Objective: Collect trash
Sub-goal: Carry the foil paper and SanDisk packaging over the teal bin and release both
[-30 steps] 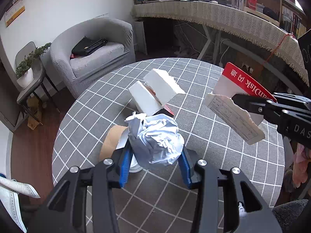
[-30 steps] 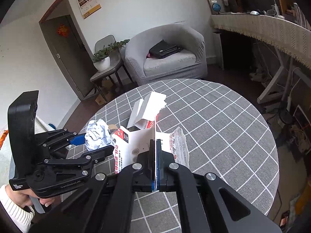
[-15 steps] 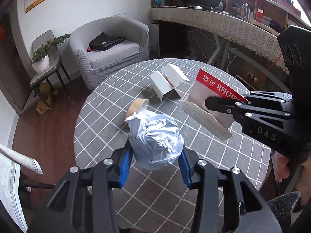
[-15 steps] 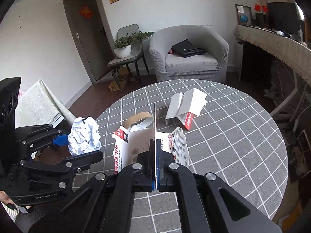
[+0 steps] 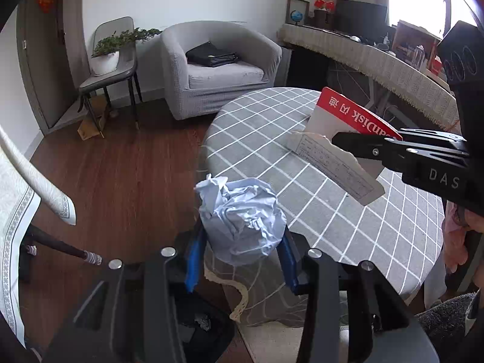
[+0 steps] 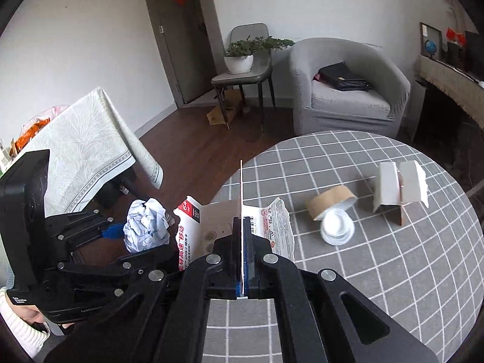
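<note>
You are carrying both loads off the table (image 5: 348, 220) toward the bin (image 5: 196, 329): left gripper (image 5: 240, 260) jaws pinching the paper ball (image 5: 242, 217), right gripper (image 6: 242, 257) jaws pinching the torn card (image 6: 193, 230).

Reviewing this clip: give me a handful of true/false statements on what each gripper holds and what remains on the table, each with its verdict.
1. The left gripper holds a crumpled paper ball. True.
2. The right gripper is empty. False: it is shut on a torn card package.
3. A cardboard tube lies on the table. True.
4. The table has a plain white cloth. False: the cloth is grey with a white grid.
5. A torn white box sits beyond the tube. True.
6. The paper ball rests on the table. False: it is held in the air, past the table's edge.
</note>
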Tool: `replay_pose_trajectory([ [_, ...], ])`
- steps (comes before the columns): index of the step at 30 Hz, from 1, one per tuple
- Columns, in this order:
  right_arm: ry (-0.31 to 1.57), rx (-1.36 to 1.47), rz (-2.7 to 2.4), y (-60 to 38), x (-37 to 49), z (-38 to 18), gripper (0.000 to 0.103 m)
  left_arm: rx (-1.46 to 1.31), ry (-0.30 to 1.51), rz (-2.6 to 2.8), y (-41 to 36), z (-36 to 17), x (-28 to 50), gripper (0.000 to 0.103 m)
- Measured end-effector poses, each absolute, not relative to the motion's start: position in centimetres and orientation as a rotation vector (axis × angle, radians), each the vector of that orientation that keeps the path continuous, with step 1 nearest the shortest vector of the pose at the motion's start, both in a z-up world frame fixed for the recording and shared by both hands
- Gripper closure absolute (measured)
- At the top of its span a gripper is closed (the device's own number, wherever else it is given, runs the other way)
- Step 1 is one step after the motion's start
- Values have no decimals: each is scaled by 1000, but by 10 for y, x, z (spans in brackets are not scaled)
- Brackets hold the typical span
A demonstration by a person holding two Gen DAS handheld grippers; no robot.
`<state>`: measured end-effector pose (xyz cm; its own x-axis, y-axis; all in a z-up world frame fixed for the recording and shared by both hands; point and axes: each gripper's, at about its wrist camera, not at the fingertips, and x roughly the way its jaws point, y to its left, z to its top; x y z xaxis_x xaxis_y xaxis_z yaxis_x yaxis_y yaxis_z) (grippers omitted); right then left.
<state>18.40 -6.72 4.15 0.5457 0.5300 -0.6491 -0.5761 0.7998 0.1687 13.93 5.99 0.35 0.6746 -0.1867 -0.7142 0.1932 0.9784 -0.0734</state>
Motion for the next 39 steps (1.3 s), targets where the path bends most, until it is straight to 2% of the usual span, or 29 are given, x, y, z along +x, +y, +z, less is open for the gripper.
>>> replay_pose_trajectory([
  [12, 760, -117, 795, 25, 161, 42, 102, -141, 843, -104, 160, -56, 110, 57],
  [18, 810, -202, 839, 76, 149, 16, 102, -221, 944, -72, 189, -76, 105, 57],
  [30, 937, -239, 821, 133, 154, -23, 102, -241, 1166, -61, 212, -150, 91, 56],
  [31, 952, -248, 819, 137, 154, -28, 102, -237, 1175, -61, 212, -152, 89, 55],
  [34, 999, -265, 805, 147, 155, -44, 102, -234, 1189, -71, 213, -157, 83, 44],
  [36, 1024, -272, 798, 154, 159, -53, 102, -238, 1194, -69, 216, -160, 80, 42],
  [37, 1031, -275, 799, 157, 159, -56, 102, -242, 1199, -68, 217, -162, 79, 36],
  [39, 1041, -285, 797, 165, 159, -62, 102, -243, 1199, -61, 224, -162, 76, 34],
])
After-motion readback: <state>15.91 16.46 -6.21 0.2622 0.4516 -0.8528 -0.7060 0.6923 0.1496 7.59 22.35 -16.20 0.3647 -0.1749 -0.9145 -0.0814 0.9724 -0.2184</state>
